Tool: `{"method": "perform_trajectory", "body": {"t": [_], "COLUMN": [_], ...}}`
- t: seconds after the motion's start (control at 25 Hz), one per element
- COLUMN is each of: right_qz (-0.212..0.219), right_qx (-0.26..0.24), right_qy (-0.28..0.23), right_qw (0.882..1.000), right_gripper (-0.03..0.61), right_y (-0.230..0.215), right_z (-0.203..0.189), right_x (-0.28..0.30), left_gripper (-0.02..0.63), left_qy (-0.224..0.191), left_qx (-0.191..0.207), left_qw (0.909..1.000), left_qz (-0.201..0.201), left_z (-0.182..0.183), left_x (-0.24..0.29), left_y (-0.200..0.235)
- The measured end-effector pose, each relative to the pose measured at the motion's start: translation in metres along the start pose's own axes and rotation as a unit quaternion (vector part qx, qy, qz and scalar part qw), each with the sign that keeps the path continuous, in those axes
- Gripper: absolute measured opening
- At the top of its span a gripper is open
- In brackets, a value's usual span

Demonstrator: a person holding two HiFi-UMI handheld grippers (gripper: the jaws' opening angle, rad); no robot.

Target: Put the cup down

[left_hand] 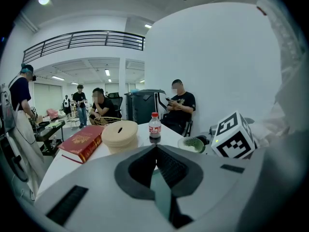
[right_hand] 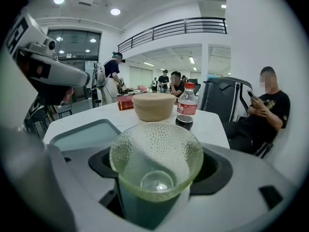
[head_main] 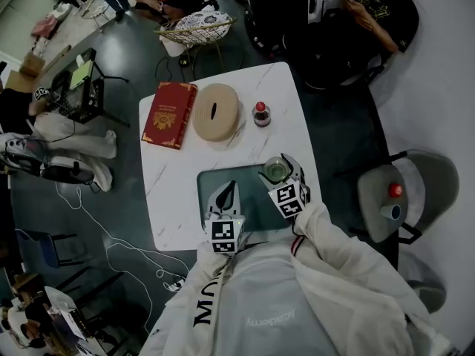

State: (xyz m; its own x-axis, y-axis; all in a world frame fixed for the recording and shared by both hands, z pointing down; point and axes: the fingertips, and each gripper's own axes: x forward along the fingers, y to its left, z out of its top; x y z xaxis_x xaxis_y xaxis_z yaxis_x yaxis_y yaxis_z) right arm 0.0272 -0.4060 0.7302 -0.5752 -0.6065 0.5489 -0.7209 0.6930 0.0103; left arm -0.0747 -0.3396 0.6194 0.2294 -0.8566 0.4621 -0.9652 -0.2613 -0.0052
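Observation:
A clear green dimpled glass cup (head_main: 275,170) (right_hand: 155,158) stands upright and empty between the jaws of my right gripper (head_main: 277,173) (right_hand: 157,182), which is shut on it. The cup is over the far right corner of a dark green tray (head_main: 215,182) (right_hand: 82,134) near the table's front edge; I cannot tell whether it touches the tray. My left gripper (head_main: 227,193) (left_hand: 156,151) is over the tray's middle, jaws together and holding nothing. The left gripper view shows the cup (left_hand: 192,144) off to the right.
On the white marble table (head_main: 178,176) beyond the tray lie a red book (head_main: 169,114), a round beige box (head_main: 216,111) and a small red-capped bottle (head_main: 260,113). A grey chair (head_main: 427,176) stands at the right. People sit past the far edge. Cables lie on the floor at the left.

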Motion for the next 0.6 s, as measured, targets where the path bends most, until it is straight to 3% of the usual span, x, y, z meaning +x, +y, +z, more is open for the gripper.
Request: {"method": "perform_trajectory", "body": {"t": [0.6], "right_qz": [0.000], "right_qx": [0.007], "right_qy": [0.001], "right_qw": [1.000], "right_gripper": [0.400], "right_y": [0.0020], "right_z": [-0.0001], "right_x": [0.0099], "left_gripper": [0.011], "left_qy": [0.005], "left_qx": [0.004], "left_qw": [1.0000], "left_qz": [-0.003], "left_z": [-0.0001], "left_x": [-0.0016], "left_y": [0.0017]}}
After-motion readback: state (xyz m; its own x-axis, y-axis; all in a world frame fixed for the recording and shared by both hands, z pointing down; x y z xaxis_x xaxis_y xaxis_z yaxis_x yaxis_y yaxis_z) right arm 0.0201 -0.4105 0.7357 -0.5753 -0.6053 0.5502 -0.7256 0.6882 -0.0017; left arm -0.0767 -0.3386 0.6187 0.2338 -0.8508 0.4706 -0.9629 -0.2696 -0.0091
